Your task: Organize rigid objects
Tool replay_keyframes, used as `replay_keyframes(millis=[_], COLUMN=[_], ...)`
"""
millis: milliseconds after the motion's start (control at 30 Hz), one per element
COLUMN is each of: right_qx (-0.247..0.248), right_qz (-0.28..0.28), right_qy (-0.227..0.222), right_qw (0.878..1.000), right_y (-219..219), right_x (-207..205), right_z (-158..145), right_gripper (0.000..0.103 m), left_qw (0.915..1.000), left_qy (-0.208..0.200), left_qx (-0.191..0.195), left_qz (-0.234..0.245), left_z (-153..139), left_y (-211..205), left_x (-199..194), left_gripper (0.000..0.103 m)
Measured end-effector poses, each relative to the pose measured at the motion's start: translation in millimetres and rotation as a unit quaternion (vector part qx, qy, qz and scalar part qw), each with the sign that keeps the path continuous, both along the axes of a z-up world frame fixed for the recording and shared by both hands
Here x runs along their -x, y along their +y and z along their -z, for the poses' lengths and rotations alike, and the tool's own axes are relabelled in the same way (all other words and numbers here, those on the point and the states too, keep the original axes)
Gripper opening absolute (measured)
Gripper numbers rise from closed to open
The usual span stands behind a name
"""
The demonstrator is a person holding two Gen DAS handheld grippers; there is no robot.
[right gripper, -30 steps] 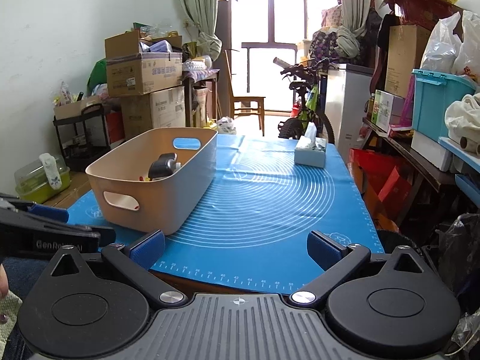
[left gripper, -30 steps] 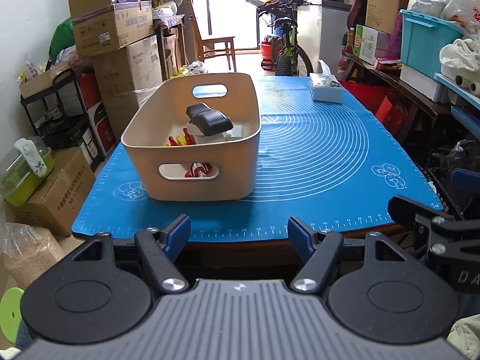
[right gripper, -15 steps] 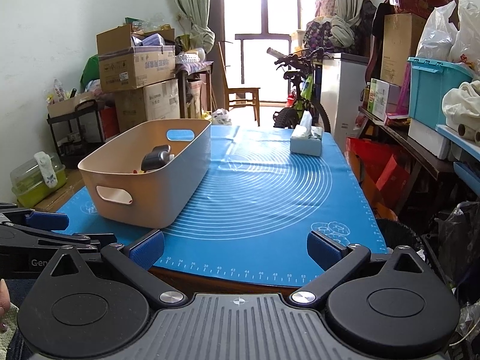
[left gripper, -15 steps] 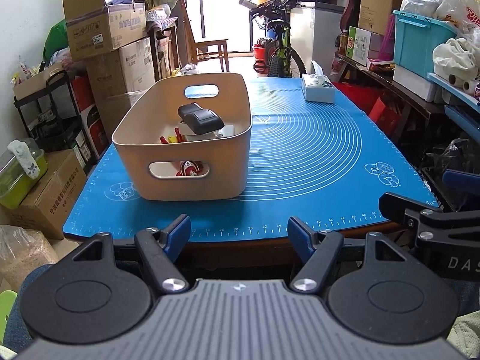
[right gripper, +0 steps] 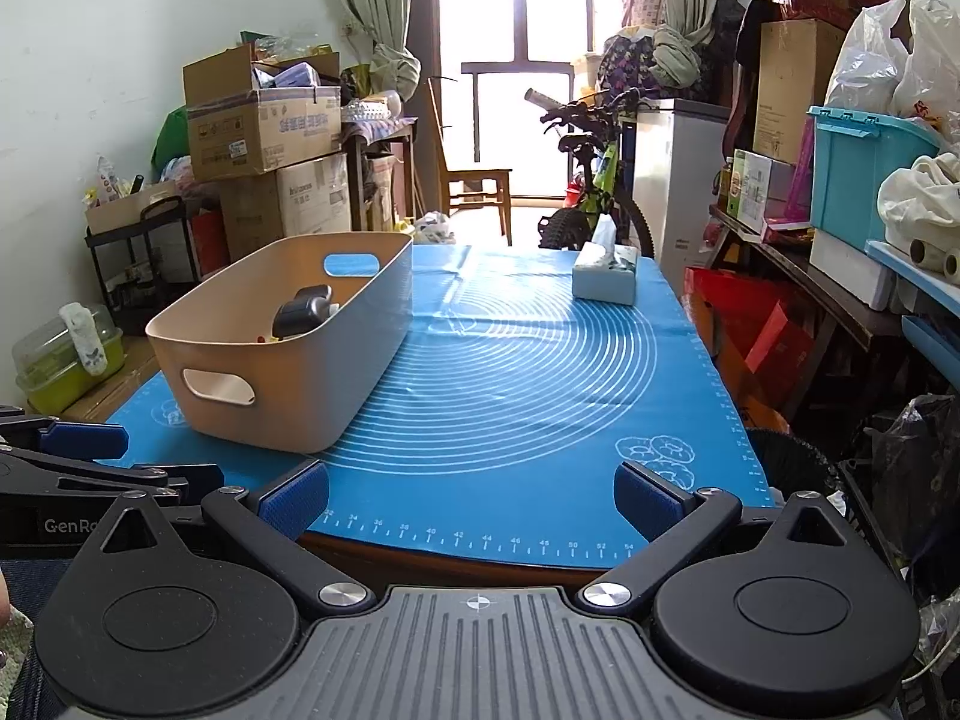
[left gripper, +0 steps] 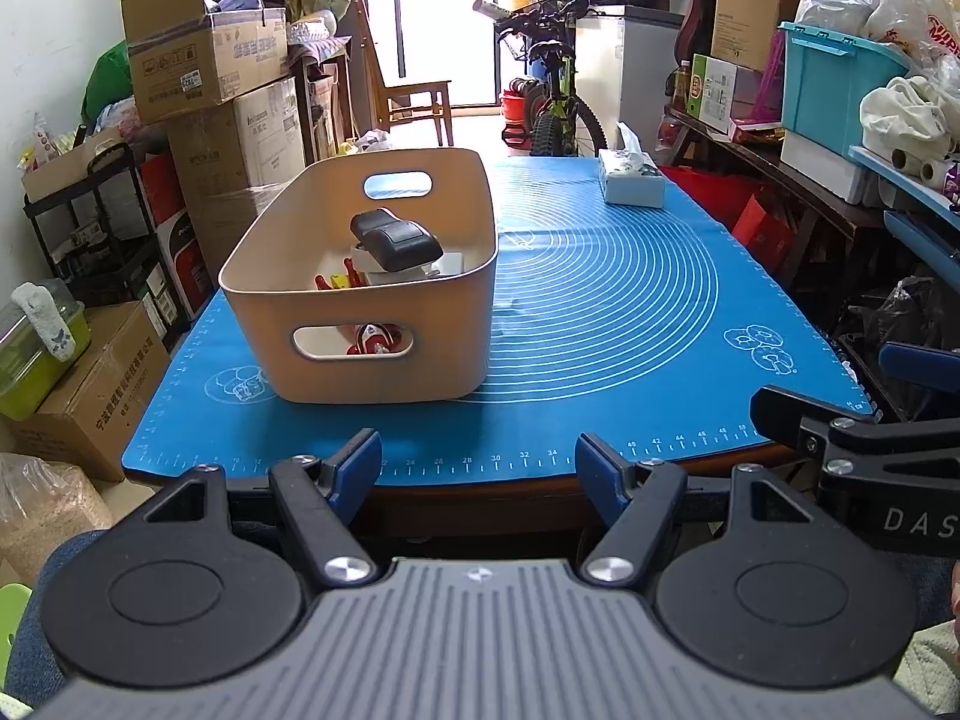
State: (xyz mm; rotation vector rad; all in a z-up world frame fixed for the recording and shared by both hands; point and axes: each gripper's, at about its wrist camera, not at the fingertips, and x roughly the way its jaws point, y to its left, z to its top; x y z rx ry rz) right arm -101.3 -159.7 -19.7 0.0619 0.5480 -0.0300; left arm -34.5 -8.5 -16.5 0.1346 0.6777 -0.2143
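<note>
On the desk [left gripper: 540, 480], over a blue silicone mat [left gripper: 606, 324] printed with concentric rings and ruler markings: one beige plastic storage bin [left gripper: 384, 354] with cut-out handles, standing on the left part of the mat toward the near edge. Contents: a black stapler-like object [left gripper: 393, 240] lying on top, propped on a white flat item [left gripper: 432, 267]; red pieces [left gripper: 336, 282] beneath, one red-and-white piece [left gripper: 375, 339] showing through the near handle slot. Their exact identity cannot be told. At the far right of the mat, well apart from the bin: one tissue box [right gripper: 603, 279] with a tissue standing up.

Left hand-held gripper [left gripper: 478, 459]: blue-padded fingers spread wide, nothing between them, held off the near edge of the desk, facing the bin. Right hand-held gripper [right gripper: 471, 495]: fingers likewise spread wide and empty, held off the near edge, to the right of the bin. Each shows at the margin of the other's view.
</note>
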Motion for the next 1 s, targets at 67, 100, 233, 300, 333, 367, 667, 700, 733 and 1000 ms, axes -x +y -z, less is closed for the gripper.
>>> replay_keyframes(millis=[67, 100, 233, 300, 333, 367, 667, 700, 733, 1000], right_qx=[0.000, 0.000, 0.001, 0.001, 0.002, 0.001, 0.001, 0.001, 0.001, 0.001], right_qz=[0.000, 0.000, 0.001, 0.001, 0.001, 0.001, 0.001, 0.001, 0.001, 0.001], right_qy=[-0.001, -0.001, -0.003, -0.002, -0.001, -0.001, -0.002, -0.003, -0.002, -0.002], right_qw=[1.000, 1.000, 1.000, 1.000, 1.000, 1.000, 1.000, 1.000, 1.000, 1.000], right_y=[-0.3, -0.4, 1.1, 1.4, 1.4, 1.4, 1.8, 1.9, 1.7, 1.9], right_x=[0.1, 0.1, 1.2, 0.7, 0.5, 0.6, 0.4, 0.6, 0.6, 0.6], right_z=[0.0, -0.1, -0.5, -0.4, -0.2, -0.2, -0.4, -0.5, -0.4, -0.7], right_gripper=[0.100, 0.100, 0.100, 0.100, 0.100, 0.100, 0.100, 0.100, 0.100, 0.100], left_qw=[1.0000, 1.0000, 1.0000, 1.0000, 1.0000, 1.0000, 1.0000, 1.0000, 1.0000, 1.0000], left_qy=[0.000, 0.000, 0.001, 0.001, 0.000, 0.000, 0.000, 0.000, 0.000, 0.000], left_qx=[0.000, 0.000, 0.000, 0.001, 0.001, 0.001, 0.001, 0.001, 0.001, 0.001], left_qz=[0.000, 0.000, 0.000, 0.001, 0.001, 0.001, 0.001, 0.001, 0.001, 0.002], left_z=[-0.1, 0.0, -0.1, -0.2, -0.5, -0.7, -0.6, -0.4, -0.5, -0.4], left_y=[-0.1, 0.0, -0.1, 0.5, 0.6, 0.8, 1.7, 1.6, 1.7, 1.8], left_x=[0.0, 0.0, -0.1, 0.2, 0.5, 0.4, 0.4, 0.4, 0.5, 0.4], left_gripper=[0.072, 0.072, 0.072, 0.072, 0.072, 0.072, 0.072, 0.072, 0.072, 0.072])
